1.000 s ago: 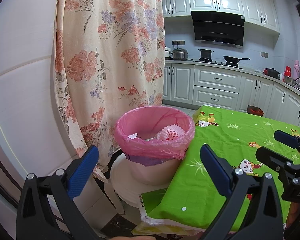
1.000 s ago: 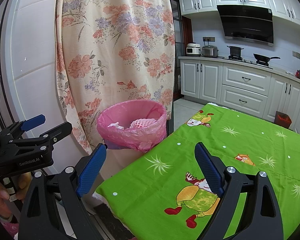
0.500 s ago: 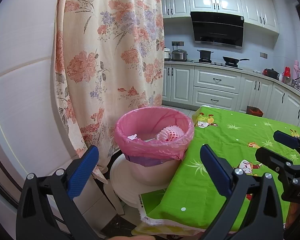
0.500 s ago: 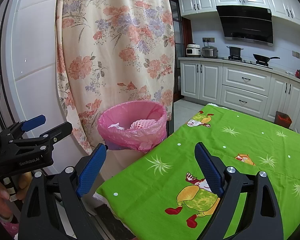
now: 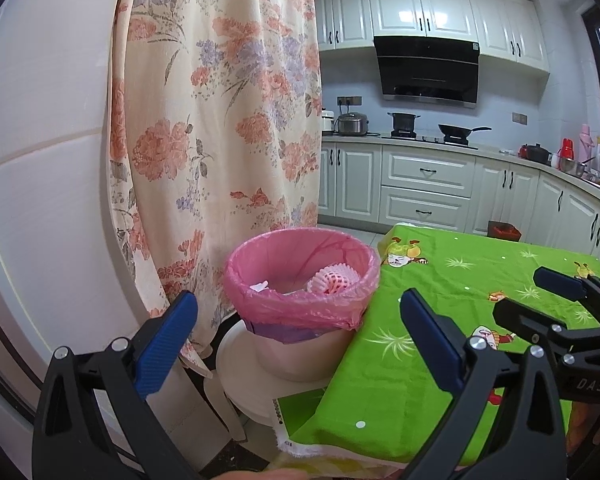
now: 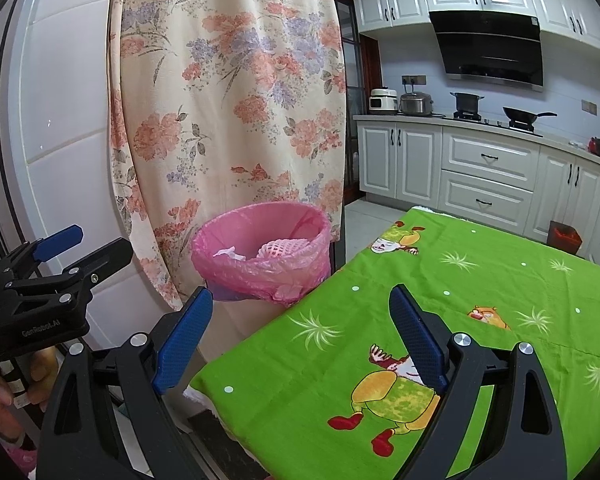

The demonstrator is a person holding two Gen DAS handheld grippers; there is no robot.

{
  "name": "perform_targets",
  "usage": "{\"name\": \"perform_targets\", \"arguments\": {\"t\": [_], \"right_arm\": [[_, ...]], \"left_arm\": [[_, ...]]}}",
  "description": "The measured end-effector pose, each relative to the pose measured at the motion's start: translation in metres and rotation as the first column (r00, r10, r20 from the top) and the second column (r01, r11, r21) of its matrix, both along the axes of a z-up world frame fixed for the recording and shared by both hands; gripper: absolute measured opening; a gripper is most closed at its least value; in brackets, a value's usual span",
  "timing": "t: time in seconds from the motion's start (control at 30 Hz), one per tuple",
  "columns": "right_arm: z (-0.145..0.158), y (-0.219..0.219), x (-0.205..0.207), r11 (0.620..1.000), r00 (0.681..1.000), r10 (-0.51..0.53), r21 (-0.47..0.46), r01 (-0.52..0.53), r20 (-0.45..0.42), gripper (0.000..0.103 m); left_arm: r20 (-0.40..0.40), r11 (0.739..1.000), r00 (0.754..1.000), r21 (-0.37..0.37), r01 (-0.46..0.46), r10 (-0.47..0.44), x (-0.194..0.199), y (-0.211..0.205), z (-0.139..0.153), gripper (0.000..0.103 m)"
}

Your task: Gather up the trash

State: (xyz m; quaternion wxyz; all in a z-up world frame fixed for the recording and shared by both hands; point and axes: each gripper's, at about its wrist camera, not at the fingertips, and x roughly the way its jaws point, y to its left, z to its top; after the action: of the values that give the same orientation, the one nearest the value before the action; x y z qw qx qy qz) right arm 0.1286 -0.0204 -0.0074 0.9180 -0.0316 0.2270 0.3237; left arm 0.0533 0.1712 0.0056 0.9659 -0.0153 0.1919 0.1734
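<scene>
L claw (image 5: 298,340) & R claw (image 6: 300,332) both wide apart, empty.

table (image 6: 440,280); green cartoon tablecloth (image 6: 480,264) covers it | white stool (image 5: 240,368); bin (image 5: 300,344) on it

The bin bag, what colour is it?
Pink. The bin bag shows best in the left wrist view, folded over the bin's rim.

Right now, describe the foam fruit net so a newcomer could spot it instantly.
Find the floral curtain; at its foot, beside the green tablecloth, stands a bin with a pink liner. Inside lies the foam fruit net: pink-white, with an open mesh, unlike the flat white paper scrap next to it.
</scene>
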Motion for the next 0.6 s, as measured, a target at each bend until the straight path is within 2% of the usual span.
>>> {"name": "perform_targets", "arguments": {"t": [0.6], "right_arm": [[-0.0035, 0.0018, -0.0008, 1.0, 1.0, 0.003, -0.014, -0.003, 0.017, 0.084]], "left_arm": [[0.007, 0.999, 1.0, 0.031, -0.019, 0.019, -0.0024, 0.0008, -0.0038, 0.098]]}}
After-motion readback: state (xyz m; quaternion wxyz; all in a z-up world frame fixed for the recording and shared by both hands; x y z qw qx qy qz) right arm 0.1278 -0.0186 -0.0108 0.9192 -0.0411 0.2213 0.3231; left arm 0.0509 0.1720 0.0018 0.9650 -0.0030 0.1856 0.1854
